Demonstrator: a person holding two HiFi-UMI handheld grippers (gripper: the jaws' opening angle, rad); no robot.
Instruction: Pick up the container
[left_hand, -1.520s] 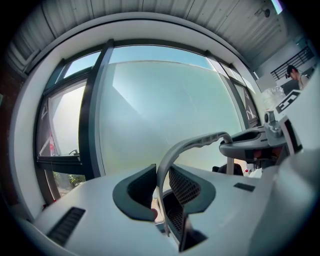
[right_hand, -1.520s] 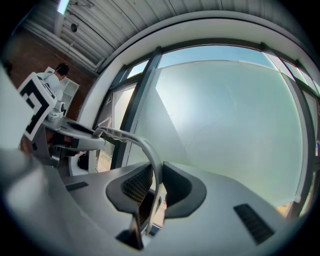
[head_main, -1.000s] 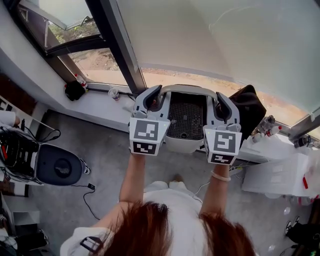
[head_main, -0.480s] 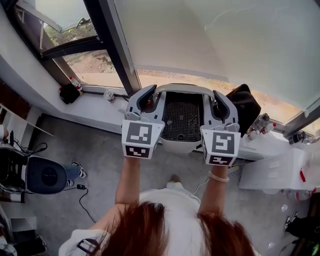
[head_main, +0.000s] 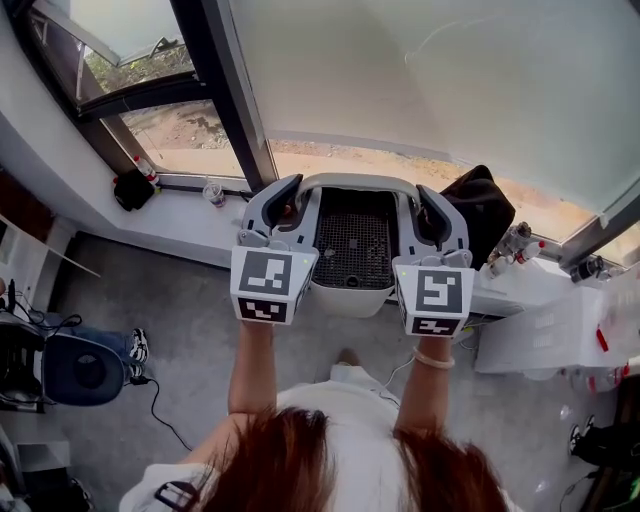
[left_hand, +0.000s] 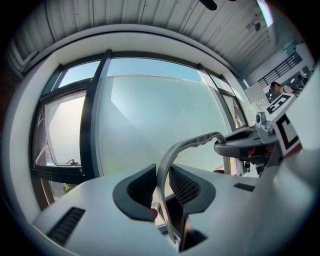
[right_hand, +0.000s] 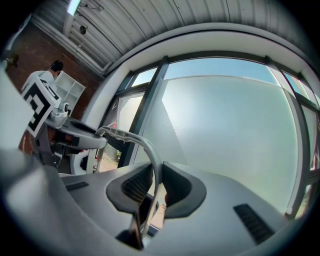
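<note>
A white container (head_main: 352, 287) with a black mesh basket inside and a grey arched handle (head_main: 355, 181) hangs in the air in front of the window. My left gripper (head_main: 283, 205) is shut on the handle's left end and my right gripper (head_main: 437, 212) on its right end. In the left gripper view the handle (left_hand: 185, 147) runs up between the dark pads of my left gripper (left_hand: 161, 192), with the mesh showing behind. The right gripper view shows the same handle (right_hand: 145, 145) pinched by my right gripper (right_hand: 156, 187).
A dark window post (head_main: 215, 90) rises at the left. The sill carries a black item (head_main: 132, 188) and a small cup (head_main: 212, 190). A black bag (head_main: 480, 215), bottles (head_main: 510, 245) and a white unit (head_main: 545, 335) stand at the right. A round stool (head_main: 85, 365) is on the floor at the left.
Both grippers with the container have shifted slightly down and left in the head view. The floor things at the left have slid toward the edge, and a person's shoe now shows there.
</note>
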